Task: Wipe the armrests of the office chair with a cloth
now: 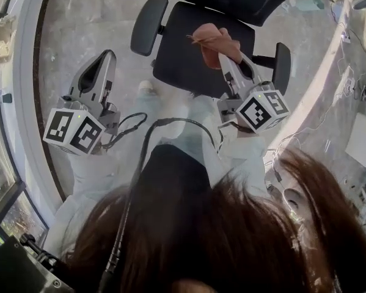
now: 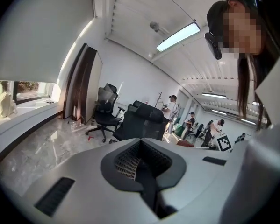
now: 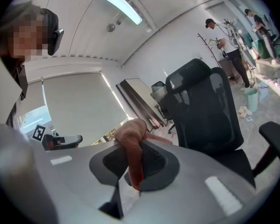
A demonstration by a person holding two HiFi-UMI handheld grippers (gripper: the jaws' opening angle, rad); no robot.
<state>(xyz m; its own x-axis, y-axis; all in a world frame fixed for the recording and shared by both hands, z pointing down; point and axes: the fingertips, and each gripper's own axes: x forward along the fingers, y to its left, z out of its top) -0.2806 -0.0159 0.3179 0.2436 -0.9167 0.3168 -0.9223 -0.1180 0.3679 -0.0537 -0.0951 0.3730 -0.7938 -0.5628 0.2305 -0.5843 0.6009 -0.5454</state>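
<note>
Pinkish-brown cloth (image 1: 212, 40) sits clamped in the right gripper (image 1: 226, 63), bunched at the jaw tips, so the step in hand reads as carry/approach, w/ wiping not yet begun. Head view: cloth hovers over the chair seat (image 1: 183, 54), btw the two armrests and on neither. The near armrest (image 1: 282, 66) is just right of the jaws, the far armrest (image 1: 147, 24) well off to their left. Right gripper points fwd and down. The left gripper (image 1: 104, 58) is held apart over the floor (image 1: 79, 17), tilted likewise. Left gripper view: jaws together, nothing btw them. Right gripper view: jaws pinch the cloth, a strip hanging down btw them; near armrest lies ahead and to the right. Next move prob. calls for swinging right, laying the cloth flat on that pad and pressing along its length.
</note>
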